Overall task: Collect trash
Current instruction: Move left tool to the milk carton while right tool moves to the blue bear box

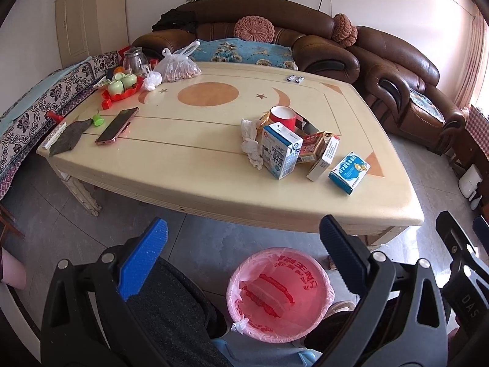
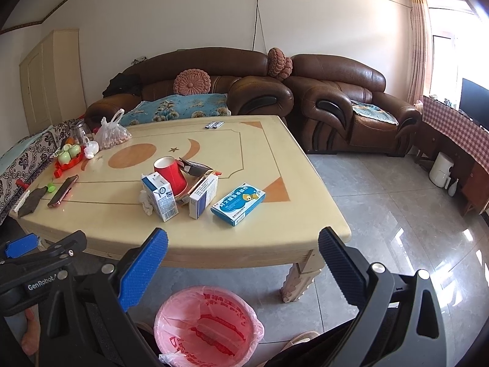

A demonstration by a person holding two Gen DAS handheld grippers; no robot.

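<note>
Trash clutters the near right of a cream coffee table (image 2: pixel 275 159).
Left gripper (image 1: pixel 244 244) and right gripper (image 2: pixel 243 244) hover fingers apart, empty, above a pink-lined bin (image 2: pixel 171 321); cartons (image 2: pixel 160 195), red cup (image 2: pixel 171 172), tissue (image 1: pixel 250 146) lie clustered.

"GenRobot" reads in white letters on the black body of the left gripper (image 2: pixel 42 286), seen at the left edge of the right wrist view. In the left wrist view, the letters "DAS" stand on the black body of the right gripper (image 1: pixel 467 305) at the right edge. Red Chinese characters run around the pink bag lining the trash bin (image 1: pixel 279 293), upside down and too distorted to read. The blue medicine box (image 2: pixel 238 203) on the bench (image 2: pixel 275 159) carries a line of white Chinese characters, too blurred to make out. The milk carton (image 2: pixel 160 198) shows a barcode, its digits too small to read.
</note>
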